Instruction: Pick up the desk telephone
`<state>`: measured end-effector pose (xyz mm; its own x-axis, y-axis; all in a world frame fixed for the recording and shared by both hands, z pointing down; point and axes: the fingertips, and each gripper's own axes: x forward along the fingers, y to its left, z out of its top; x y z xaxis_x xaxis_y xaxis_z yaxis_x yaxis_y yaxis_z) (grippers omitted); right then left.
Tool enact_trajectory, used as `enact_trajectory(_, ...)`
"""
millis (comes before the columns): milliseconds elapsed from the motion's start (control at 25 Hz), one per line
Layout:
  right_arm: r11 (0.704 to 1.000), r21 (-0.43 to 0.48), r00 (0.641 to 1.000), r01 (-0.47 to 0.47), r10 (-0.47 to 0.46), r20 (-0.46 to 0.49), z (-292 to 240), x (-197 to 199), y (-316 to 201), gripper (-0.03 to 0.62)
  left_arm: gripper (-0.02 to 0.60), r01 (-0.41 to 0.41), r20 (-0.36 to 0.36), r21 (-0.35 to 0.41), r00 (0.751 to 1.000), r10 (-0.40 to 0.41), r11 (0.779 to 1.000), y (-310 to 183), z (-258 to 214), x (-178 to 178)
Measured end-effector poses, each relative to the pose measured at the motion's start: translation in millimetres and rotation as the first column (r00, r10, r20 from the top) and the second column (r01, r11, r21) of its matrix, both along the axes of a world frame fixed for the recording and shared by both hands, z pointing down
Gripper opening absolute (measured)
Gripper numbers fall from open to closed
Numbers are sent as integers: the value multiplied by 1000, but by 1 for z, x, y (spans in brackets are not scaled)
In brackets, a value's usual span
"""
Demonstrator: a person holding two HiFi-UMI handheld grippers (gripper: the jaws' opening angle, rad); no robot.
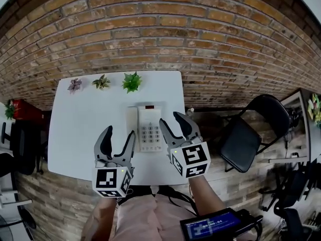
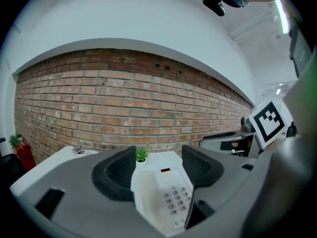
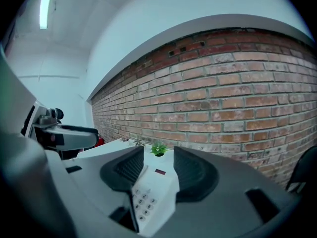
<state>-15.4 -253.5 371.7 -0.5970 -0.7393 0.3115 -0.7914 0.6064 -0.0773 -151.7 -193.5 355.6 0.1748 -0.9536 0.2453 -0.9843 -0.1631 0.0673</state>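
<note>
The left tongs and right tongs reach forward, tipped slightly down, jaws spread and empty, flanking the near end of the desk telephone.

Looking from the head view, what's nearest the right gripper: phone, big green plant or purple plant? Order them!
1. White plastic desk telephone, beside the right gripper.
2. Big green potted plant, far edge.
3. Small purple potted plant, far-left corner.

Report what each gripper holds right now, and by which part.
Nothing is held. The left gripper and the right gripper both stand open beside the white desk telephone on the white table, and neither clamps it.
</note>
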Motion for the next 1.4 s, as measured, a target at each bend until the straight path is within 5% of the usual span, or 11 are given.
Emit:
enact_trajectory(360,994,-102,998,-29,23,-53,47,-12,-32,205,318,-74,-76,-132,995,65,988,-46,57,-10)
enact_trajectory(720,962,-269,997,-49,29,-75,121,-22,-48,235,357,-171,-193,-317,975,114,933,-69,141,-10)
enact_trajectory(1040,913,-407,999,-33,28,-20,168,-27,-44,273,425,-269,-398,-378,911,106,886,-72,183,-2)
enact_trajectory(1400,875,-485,997,-1,36,64,173,-26,-42,285,430,-406,-479,-389,856,195,827,-63,190,18)
